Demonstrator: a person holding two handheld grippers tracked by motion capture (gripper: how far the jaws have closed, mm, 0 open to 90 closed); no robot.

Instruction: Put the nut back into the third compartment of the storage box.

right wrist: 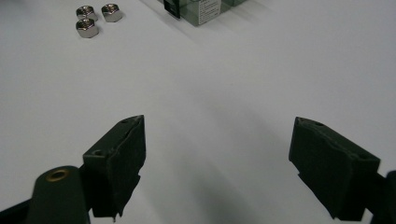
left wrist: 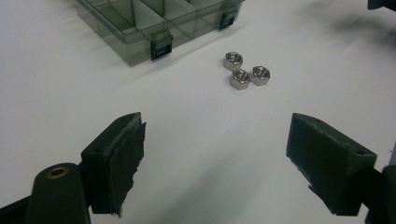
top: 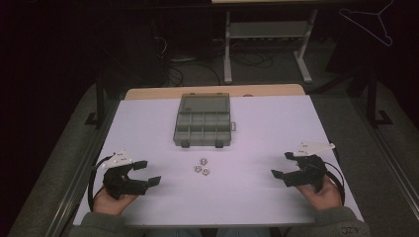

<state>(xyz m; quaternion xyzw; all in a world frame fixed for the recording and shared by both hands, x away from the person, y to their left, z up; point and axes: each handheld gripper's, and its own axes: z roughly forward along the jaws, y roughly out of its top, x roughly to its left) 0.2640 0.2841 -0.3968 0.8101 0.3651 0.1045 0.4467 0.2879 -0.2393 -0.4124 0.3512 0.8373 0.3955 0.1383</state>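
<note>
Landmark: the smoky grey see-through plastic organiser box (top: 202,121) lies open on the white rectangular table top (top: 148,123), its lid folded back on the far side and its divided compartments toward the person.

Nuts: three small shiny silver metal hex nuts (top: 201,166) lie in a tight cluster on the bare white surface just in front of the box's near edge, between its two dark latches, lying flat with their holes up. In the left gripper view the nuts (left wrist: 246,72) sit close together, two of them touching or nearly so, apart from the box (left wrist: 154,23).

Left gripper: the black two-jaw left gripper (top: 147,173) is held in the person's left hand (top: 111,200), in front of the box and off to its left, well apart from the nuts. Jaws spread wide, nothing between them, bare table under them.

Right gripper: the black two-jaw right gripper (top: 280,165) is held in the person's right hand (top: 323,195), in front of the box and off to its right, well apart from the nuts. Jaws spread wide and empty, pointing toward the table's middle.

Right gripper view: the nuts (right wrist: 95,18) show far off, with one corner of the box (right wrist: 201,9) beside them.
</note>
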